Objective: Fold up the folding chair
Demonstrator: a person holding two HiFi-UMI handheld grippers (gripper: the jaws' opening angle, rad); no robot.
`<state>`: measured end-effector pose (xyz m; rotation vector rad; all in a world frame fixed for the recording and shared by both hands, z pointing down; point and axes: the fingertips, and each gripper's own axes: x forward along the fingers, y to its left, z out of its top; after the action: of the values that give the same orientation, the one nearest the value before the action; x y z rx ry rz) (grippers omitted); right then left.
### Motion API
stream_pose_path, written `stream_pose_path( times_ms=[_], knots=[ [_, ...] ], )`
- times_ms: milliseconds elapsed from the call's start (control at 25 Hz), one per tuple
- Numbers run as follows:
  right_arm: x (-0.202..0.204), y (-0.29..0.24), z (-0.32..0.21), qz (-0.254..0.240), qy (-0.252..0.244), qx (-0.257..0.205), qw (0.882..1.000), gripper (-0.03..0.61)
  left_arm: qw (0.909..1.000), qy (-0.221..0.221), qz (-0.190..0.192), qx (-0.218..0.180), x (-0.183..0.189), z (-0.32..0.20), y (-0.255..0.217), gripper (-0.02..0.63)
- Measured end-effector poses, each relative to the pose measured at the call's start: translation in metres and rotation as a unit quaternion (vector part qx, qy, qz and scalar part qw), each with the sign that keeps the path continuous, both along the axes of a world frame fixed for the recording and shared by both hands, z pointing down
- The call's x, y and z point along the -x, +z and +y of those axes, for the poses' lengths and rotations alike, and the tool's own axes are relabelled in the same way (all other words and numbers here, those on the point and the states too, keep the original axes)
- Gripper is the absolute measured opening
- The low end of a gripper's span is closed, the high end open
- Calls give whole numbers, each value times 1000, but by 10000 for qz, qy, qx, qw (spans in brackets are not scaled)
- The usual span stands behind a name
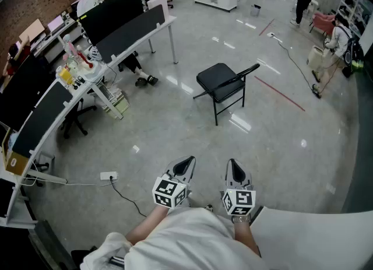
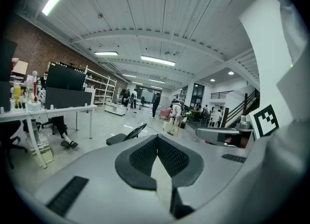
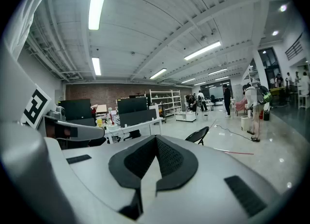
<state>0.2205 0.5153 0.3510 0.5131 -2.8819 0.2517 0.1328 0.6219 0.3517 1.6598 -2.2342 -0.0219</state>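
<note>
Nearest the person, the left gripper [image 1: 187, 162] and the right gripper [image 1: 232, 165] hover side by side, well short of the black folding chair [image 1: 220, 81]. Both have their jaws pressed together on nothing. The chair stands unfolded on the grey floor [image 1: 175, 140], and a white desk [image 1: 173, 42] stands to its left.

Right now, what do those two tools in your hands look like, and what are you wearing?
The left gripper and right gripper match: pale grey bodies that taper to pointed tips, with black textured pads lining the jaws. Each carries a white cube printed with black square markers. No cables show. The person wears a white top.
</note>
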Motion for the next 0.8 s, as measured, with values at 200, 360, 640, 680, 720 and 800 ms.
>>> stream_pose_path(
  times_ms=[200,360,640,680,720,800],
  knots=[
    [-63,3,-6,44,-89,-81,9999,5,9997,-89,-247,18,-67,-7,1,12],
    [-95,12,-1,73,-167,-80,9998,5,9994,-209,-284,22,-96,1,11,12],
    [-116,4,18,1,-285,-69,9996,5,9991,-316,-291,-23,-117,16,1,12],
    [-118,5,20,13,-322,-98,9994,5,9988,-384,-292,-53,-117,17,1,12],
    [-120,7,21,34,-341,-118,9993,5,9985,-455,-293,-71,-116,18,2,12],
    [-123,10,21,66,-317,-84,9994,5,9980,-559,-295,-77,-116,19,3,12]
  ],
)
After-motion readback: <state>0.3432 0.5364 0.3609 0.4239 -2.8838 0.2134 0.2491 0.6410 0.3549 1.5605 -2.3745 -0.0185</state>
